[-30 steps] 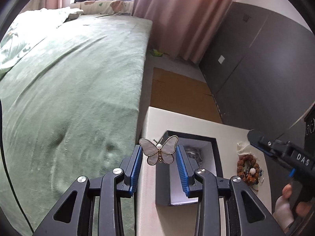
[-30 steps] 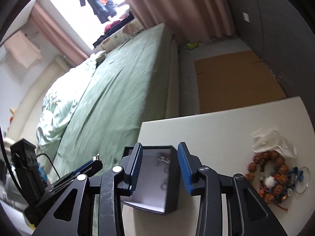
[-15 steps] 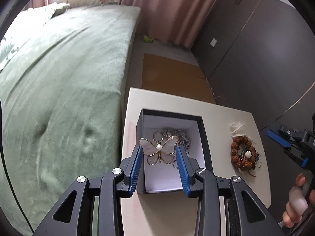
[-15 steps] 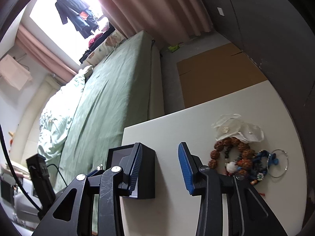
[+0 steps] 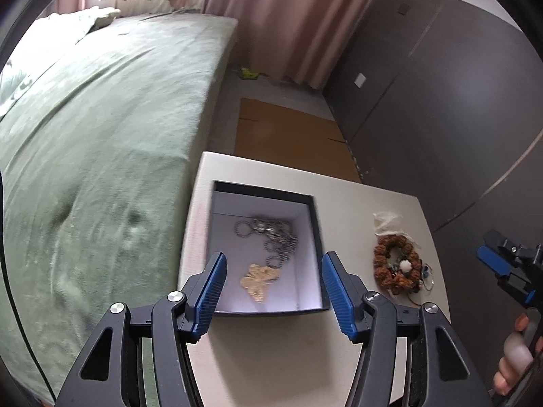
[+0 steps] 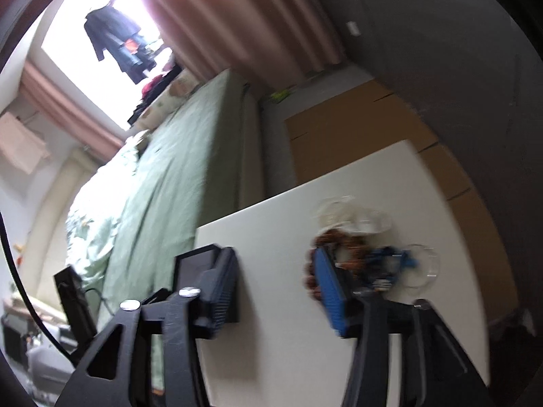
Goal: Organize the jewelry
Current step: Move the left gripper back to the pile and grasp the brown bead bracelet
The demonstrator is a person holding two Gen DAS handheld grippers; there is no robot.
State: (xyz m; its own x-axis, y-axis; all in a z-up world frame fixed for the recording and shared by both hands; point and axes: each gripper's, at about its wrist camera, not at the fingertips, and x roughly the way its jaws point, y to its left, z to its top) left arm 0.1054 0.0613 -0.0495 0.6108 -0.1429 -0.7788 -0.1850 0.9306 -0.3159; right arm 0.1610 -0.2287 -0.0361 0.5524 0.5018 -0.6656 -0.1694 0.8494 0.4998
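Left gripper (image 5: 273, 291): jaws spread wide and empty, poised above the near end of the box.
Right gripper (image 6: 275, 286): jaws apart, nothing held; low over the table, view blurred.
Box (image 5: 314, 224): dark, open-topped, white-lined; on the white table (image 5: 356, 200) by the edge nearest the bed (image 5: 101, 118).
Butterfly brooch (image 5: 259, 279): gold-toned, lying inside the box near its front wall, touching the silver chain (image 5: 271, 234).
Bead bracelet (image 5: 395, 266): brown beads, on the table to the right of the box, apart from it; small blue and clear pieces beside it, crumpled plastic wrap (image 5: 385, 220) at its far side.
Step in hand (judged): 1 piece placed; bracelet cluster next, right gripper nearest to it.
Technique (judged): straight lift of the left gripper clear of the box walls; right jaws lowered astride 1 side of the bead ring, not the loose bits; firm closure before lifting.
Risk (judged): snagged thread or dragged wrap.
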